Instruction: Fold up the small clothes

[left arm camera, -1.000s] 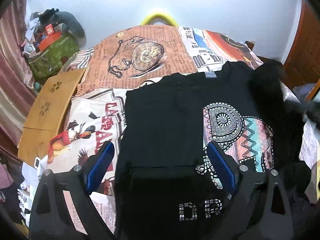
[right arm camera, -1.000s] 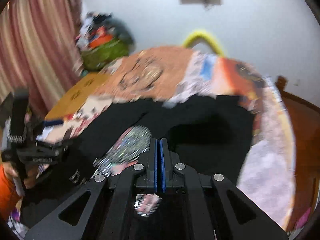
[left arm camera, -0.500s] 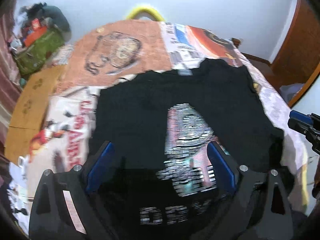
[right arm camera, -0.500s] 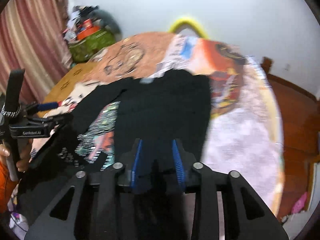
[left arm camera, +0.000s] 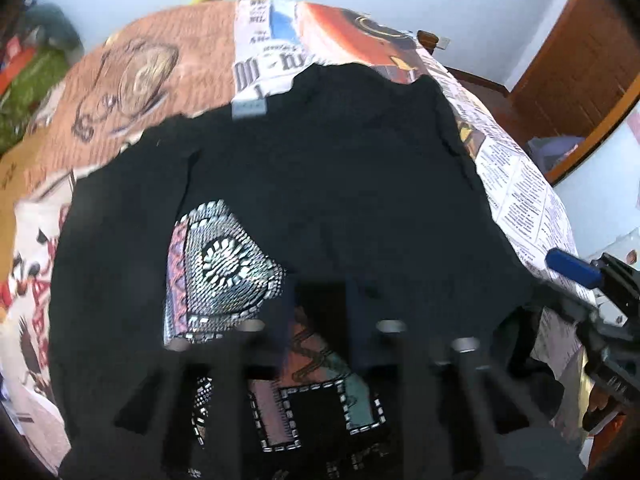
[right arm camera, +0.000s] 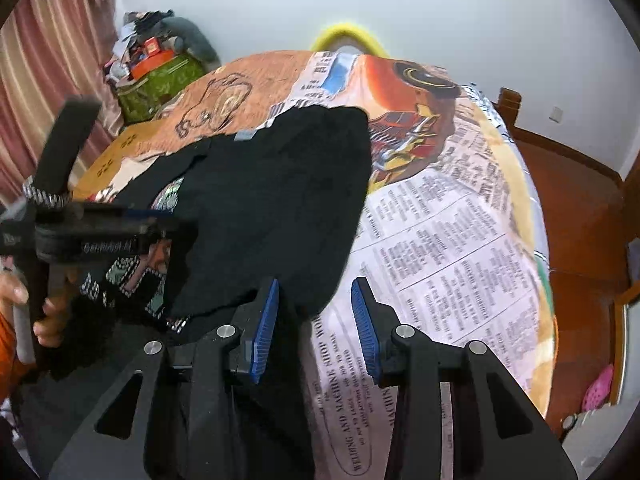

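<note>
A black t-shirt [left arm camera: 328,184] with a studded print [left arm camera: 224,276] lies on the bed; its right side is folded over toward the middle. It also shows in the right wrist view [right arm camera: 280,200]. My left gripper [left arm camera: 320,336] hovers blurred over the shirt's lower part, jaws narrowed but still apart; it also shows from the side at the left of the right wrist view [right arm camera: 120,232]. My right gripper [right arm camera: 314,316] is open and empty at the shirt's right lower edge, and its blue pad shows in the left wrist view [left arm camera: 568,266].
The bed has a newspaper-print cover [right arm camera: 452,240]. A green bag with clutter [right arm camera: 160,80] stands at the far left by the curtain. A wooden board [right arm camera: 116,148] lies on the bed's left side. Wooden floor [right arm camera: 576,208] lies to the right.
My right gripper has let go of the shirt's right side, opened, and drawn back to the right. My left gripper has moved right over the shirt and its jaws have narrowed.
</note>
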Tool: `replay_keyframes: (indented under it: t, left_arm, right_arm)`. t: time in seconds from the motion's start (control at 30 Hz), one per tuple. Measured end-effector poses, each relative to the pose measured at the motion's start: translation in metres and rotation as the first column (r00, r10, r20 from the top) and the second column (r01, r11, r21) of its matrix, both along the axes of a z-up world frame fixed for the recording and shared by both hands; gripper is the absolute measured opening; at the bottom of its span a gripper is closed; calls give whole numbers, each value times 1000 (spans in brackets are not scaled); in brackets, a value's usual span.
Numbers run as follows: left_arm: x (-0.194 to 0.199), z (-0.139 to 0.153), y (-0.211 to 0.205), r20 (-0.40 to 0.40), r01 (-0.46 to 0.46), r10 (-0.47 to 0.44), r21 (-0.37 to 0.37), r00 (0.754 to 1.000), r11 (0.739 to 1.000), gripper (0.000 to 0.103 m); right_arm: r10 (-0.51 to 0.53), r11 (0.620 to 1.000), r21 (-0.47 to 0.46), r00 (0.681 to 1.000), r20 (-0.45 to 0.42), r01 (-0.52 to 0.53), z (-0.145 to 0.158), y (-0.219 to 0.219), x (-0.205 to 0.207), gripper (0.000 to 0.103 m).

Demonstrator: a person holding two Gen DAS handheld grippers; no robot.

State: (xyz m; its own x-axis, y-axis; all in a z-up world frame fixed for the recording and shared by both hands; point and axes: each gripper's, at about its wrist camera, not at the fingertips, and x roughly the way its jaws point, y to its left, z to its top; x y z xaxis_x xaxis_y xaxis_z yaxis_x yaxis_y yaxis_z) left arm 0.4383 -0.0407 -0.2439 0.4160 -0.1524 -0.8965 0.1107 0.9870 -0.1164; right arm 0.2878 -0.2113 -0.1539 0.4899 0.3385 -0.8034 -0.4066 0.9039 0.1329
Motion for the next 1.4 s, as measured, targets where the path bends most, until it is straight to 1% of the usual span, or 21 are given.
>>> replay_keyframes:
  t: [0.03, 0.17, 0.23, 0.3, 0.37, 0.43, 0.5, 0.57, 0.63, 0.67, 0.7, 0.73, 0.8, 0.87, 0.9, 1.03, 1.13, 1.27, 1.3, 1.4]
  left_arm:
    - [0, 2, -3, 5, 8, -8, 10, 1000, 1000, 5]
    - [0, 12, -7, 65, 12, -17, 74, 998, 997, 5]
    - [2, 16, -3, 89, -6, -3, 103, 996, 995, 4]
    - [5, 15, 1, 93, -25, 13, 128, 996, 991, 5]
    - [9, 10, 5, 85, -37, 24, 157, 996, 987, 5]
    - [12, 1, 8, 60, -35, 25, 186, 998, 982, 11]
    - [6, 1, 10, 75, -28, 12, 211, 997, 977, 15]
    - [0, 6, 12, 85, -21, 2, 222, 996, 975, 20]
    - [-10, 17, 18, 97, -7, -13, 204, 995, 979, 35]
    - [-15, 23, 22, 108, -6, -16, 200, 994, 980, 40]
    - [-22, 30, 27, 124, -8, -17, 201, 992, 980, 48]
    - [-30, 38, 34, 142, -13, -16, 204, 990, 979, 54]
    - [-45, 51, 49, 167, -31, -4, 205, 986, 978, 59]
    - [-61, 62, 70, 174, -61, 27, 192, 984, 979, 61]
    - [-68, 64, 79, 172, -73, 40, 187, 984, 980, 62]
    - [-101, 65, 119, 151, -136, 108, 185, 983, 973, 65]
    - [-126, 56, 150, 111, -190, 173, 167, 979, 968, 65]
    - [-153, 33, 183, 47, -259, 255, 155, 966, 953, 66]
    - [-160, 24, 192, 18, -277, 278, 147, 960, 949, 66]
    - [-176, 3, 204, -53, -297, 303, 103, 951, 949, 66]
  right_arm:
    - [5, 1000, 0, 1000, 1, -5, -1, 2, -1, 35]
    - [20, 1000, 19, 1000, 8, -20, 1, 8, -4, 38]
    - [34, 999, 22, 999, 13, -34, 0, 13, -5, 38]
    - [48, 999, 1, 999, 3, -48, -6, 19, -3, 38]
    - [57, 998, -35, 998, -28, -58, -18, 26, 0, 38]
    - [62, 996, -57, 997, -54, -65, -28, 30, 2, 39]
    - [69, 993, -90, 997, -36, -72, -30, 34, -1, 38]
    - [71, 992, -101, 997, -41, -75, -26, 34, -3, 38]
    - [66, 993, -95, 997, -40, -69, -19, 32, -7, 38]
    - [61, 993, -95, 998, -35, -64, -15, 30, -9, 38]
    - [55, 994, -94, 998, -29, -58, -10, 27, -11, 38]
    - [50, 995, -89, 998, -23, -52, -6, 25, -14, 38]
    - [33, 997, -72, 999, -9, -33, 5, 18, -21, 38]
    - [14, 998, -65, 1000, 0, -14, 13, 11, -28, 41]
    - [4, 998, -62, 1000, 4, -4, 17, 7, -33, 44]
    - [-28, 997, -71, 1000, 8, 29, 22, -3, -49, 44]
    - [-53, 996, -71, 998, -25, 51, 16, -11, -61, 44]
    - [-77, 995, -69, 992, -98, 70, -1, -17, -76, 44]
    - [-81, 995, -70, 989, -120, 73, -7, -18, -79, 44]
    - [-85, 995, -57, 981, -174, 76, -21, -18, -87, 44]
